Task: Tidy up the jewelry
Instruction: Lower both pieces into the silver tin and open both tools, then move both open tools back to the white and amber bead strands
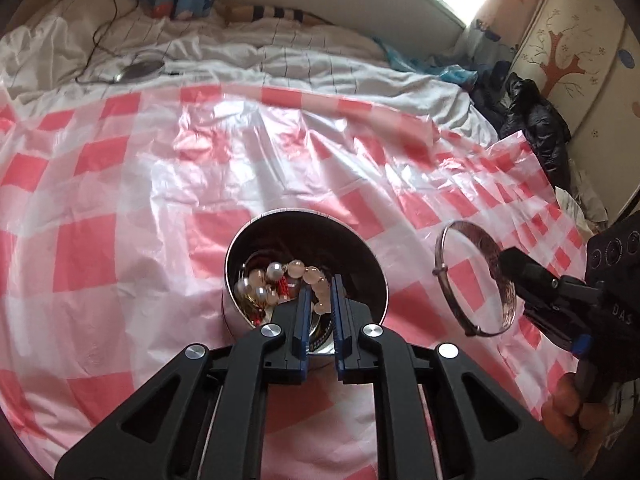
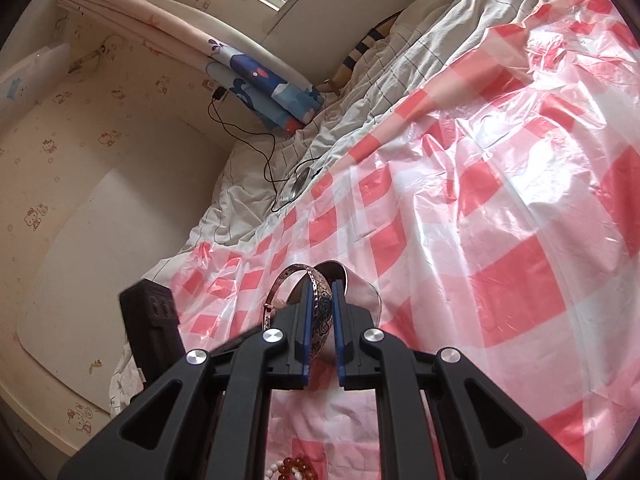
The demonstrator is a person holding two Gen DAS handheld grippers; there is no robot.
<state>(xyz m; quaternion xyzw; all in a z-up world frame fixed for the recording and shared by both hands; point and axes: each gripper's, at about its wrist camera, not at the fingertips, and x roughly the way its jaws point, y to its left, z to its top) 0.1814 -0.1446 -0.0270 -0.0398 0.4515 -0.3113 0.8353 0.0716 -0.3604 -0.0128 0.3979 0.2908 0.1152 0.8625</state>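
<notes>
**One bangle held up, one bowl of beads below**

The left claw [image 1: 320,300] hangs over the one metal bowl [image 1: 244,312], its jaws narrow; a pink bead bracelet [image 1: 316,280] shows between the blue pads, but whether they pinch it I cannot tell. Inside the bowl, ahead of the tips, lie that one pink strand, a few pearly beads [image 1: 256,280] and some red bits. The bowl stands on the red-and-white checked plastic sheet [image 1: 120,200].

To the right of the left claw, clear of the bowl's rim, the right claw [image 2: 320,300] grips one patterned metal bangle [image 2: 322,320] by its band, the ring standing upright above the sheet.

Under the right claw, at the near edge, lie one amber bead string [image 2: 296,466] and one white bead string [image 2: 276,470].

Past the bowl the sheet is bare up to the grey bedding [image 1: 280,64]. One cable [image 1: 100,32] trails there.
</notes>
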